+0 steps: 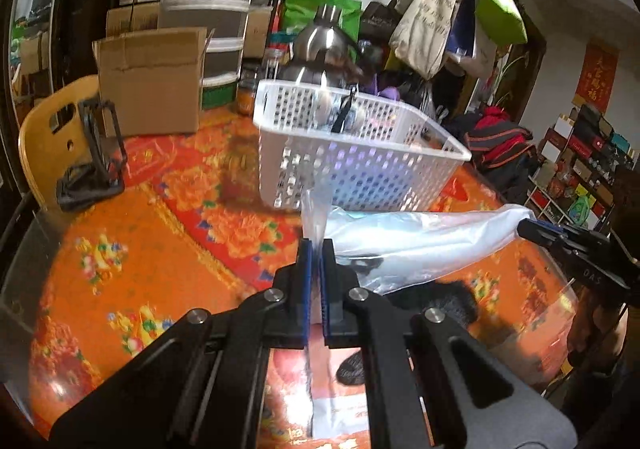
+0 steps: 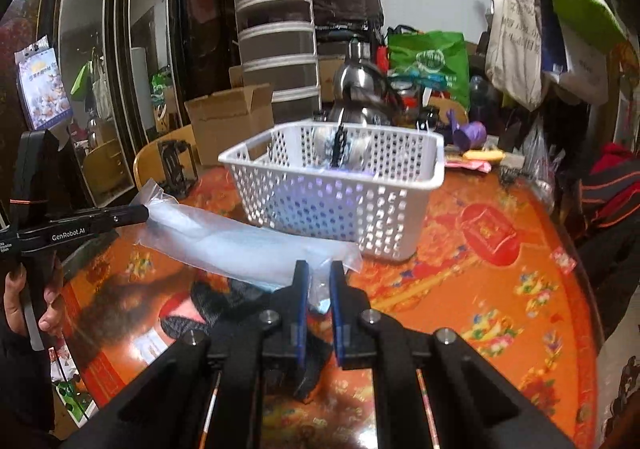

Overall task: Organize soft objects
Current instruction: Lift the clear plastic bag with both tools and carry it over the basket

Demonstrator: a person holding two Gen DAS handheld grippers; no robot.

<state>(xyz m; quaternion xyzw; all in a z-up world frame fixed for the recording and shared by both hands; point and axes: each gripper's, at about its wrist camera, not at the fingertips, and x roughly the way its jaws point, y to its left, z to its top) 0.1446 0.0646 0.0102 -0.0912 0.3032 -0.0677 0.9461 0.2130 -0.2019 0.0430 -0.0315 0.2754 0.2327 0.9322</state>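
Note:
A clear plastic bag [image 1: 416, 241] with pale blue contents is stretched between both grippers above the orange table. My left gripper [image 1: 316, 249] is shut on one end of the bag; it also shows in the right wrist view [image 2: 140, 213]. My right gripper [image 2: 319, 281] is shut on the other end of the bag [image 2: 240, 249]; it shows at the right in the left wrist view [image 1: 528, 227]. A dark knitted item [image 2: 224, 303] lies on the table under the bag. A white perforated basket [image 1: 352, 153] stands just beyond, with items inside.
A cardboard box [image 1: 152, 81] and a black phone stand [image 1: 96, 153] sit at the table's back left. A steel kettle [image 1: 324, 45] and bottles stand behind the basket [image 2: 340, 193]. A wooden chair [image 1: 52, 137] is at the left edge. Tote bags [image 1: 428, 25] hang at right.

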